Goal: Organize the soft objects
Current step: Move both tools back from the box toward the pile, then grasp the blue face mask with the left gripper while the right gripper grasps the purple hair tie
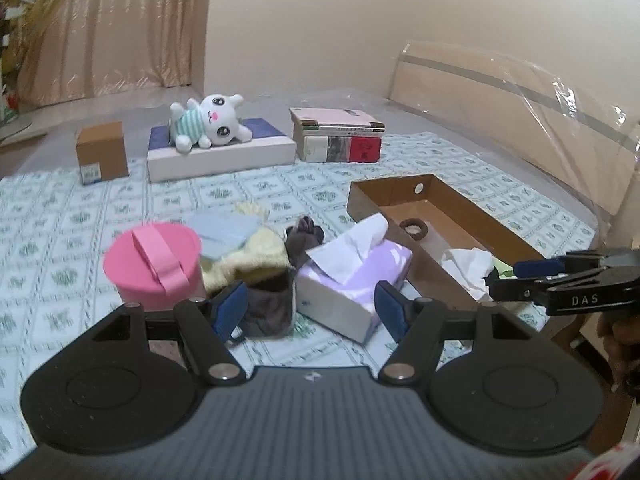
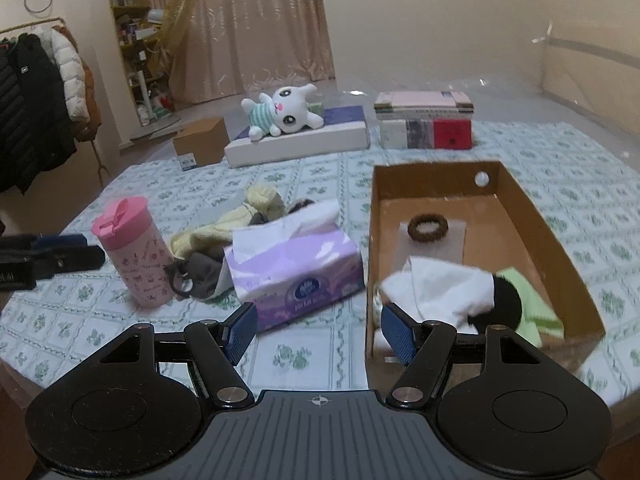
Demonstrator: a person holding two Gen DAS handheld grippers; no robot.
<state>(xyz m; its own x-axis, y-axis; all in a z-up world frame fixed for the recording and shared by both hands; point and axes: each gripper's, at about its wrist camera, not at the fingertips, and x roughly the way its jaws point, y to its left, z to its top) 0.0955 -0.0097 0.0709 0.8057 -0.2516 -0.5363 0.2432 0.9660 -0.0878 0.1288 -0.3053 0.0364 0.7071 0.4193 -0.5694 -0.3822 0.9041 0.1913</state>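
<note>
My grippers' blue pads [image 2: 240,334] look rough and matt. The cardboard box [image 2: 532,216] is dull brown; the tissue pack [image 2: 296,268] is glossy plastic; the toy rabbit [image 1: 212,122], upper centre, is plush.

Left gripper [image 1: 308,312], right gripper [image 2: 318,330]: black linkage arms, blue ribbed pads, silver screws, grey ridged body.

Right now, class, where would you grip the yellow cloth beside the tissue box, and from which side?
Probably the yellow cloth's bunched far end, from above: it stands raised and clear, while its near end lies under grey cloth between the pink cup and tissue box.
</note>
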